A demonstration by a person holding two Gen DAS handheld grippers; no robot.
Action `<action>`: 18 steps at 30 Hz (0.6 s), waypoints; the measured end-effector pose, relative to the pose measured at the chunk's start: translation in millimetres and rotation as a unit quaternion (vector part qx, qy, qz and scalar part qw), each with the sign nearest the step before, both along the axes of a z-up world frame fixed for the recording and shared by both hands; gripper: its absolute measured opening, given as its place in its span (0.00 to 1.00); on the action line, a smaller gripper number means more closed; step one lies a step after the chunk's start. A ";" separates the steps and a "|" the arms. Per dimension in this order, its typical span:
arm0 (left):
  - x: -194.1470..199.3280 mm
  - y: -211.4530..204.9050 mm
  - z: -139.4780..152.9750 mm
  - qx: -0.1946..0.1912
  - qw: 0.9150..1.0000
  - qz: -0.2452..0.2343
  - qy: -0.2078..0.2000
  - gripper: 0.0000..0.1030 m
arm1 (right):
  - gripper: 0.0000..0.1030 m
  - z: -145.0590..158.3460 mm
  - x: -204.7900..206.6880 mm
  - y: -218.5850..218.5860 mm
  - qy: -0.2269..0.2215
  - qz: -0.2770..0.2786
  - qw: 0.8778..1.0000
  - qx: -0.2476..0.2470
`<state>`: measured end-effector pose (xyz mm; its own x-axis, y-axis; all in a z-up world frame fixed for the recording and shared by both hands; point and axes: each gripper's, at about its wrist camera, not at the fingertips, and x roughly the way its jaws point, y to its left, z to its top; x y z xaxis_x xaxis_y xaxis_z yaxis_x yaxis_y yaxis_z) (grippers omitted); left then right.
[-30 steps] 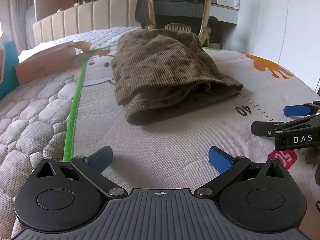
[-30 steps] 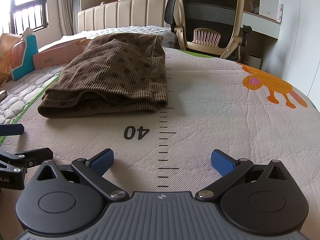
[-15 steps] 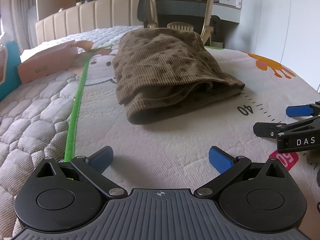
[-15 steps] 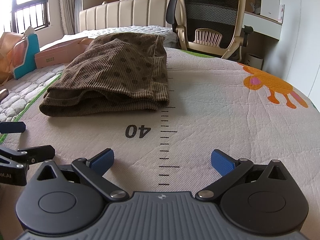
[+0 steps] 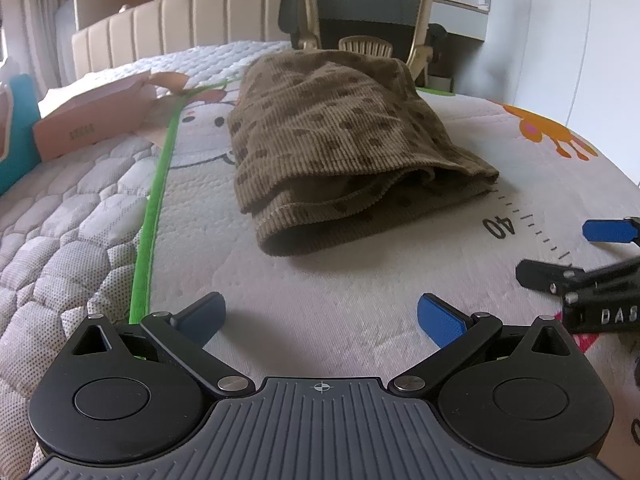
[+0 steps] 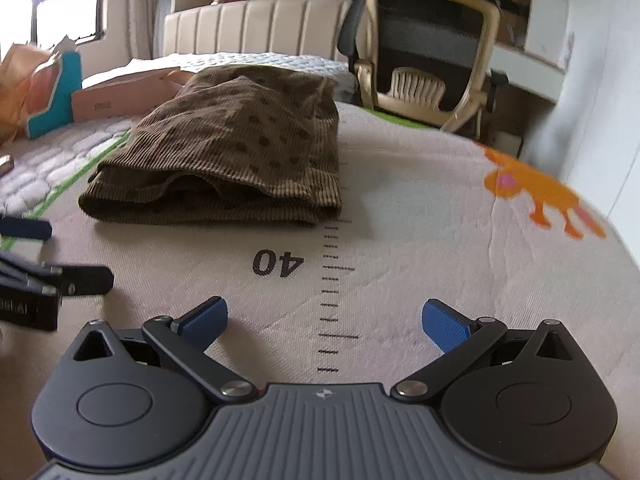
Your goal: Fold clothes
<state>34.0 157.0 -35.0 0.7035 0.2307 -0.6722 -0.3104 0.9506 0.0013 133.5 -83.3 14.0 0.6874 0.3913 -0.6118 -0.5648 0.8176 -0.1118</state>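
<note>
Two grippers, left gripper (image 5: 320, 316) and right gripper (image 6: 324, 320), hover spread wide and empty just short of the brown spotted corduroy garment (image 5: 340, 152), folded beside the printed "40" mark (image 6: 278, 263). For another fold, pinch both near corners evenly, lifting together.

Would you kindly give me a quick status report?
Left gripper and right gripper open, empty. Brown dotted corduroy garment folded on mat. Nothing in between.
</note>
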 end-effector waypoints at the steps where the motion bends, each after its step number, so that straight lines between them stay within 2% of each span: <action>1: 0.6 1.2 -0.2 0.000 1.000 0.000 -0.001 1.00 | 1.00 0.2 -1.3 0.5 -0.006 0.002 1.000 -0.004; 4: 1.1 3.3 -1.2 0.001 1.000 0.000 -0.006 1.00 | 1.00 -0.2 0.9 -1.6 -0.002 0.004 1.000 0.003; 10: -1.0 2.8 -2.6 0.003 1.000 0.000 -0.014 1.00 | 1.00 -1.9 13.0 -11.5 0.039 0.003 0.999 0.037; 18: -2.4 3.1 -3.0 0.002 1.000 0.000 -0.018 1.00 | 1.00 -2.0 12.5 -10.4 0.038 0.003 0.999 0.037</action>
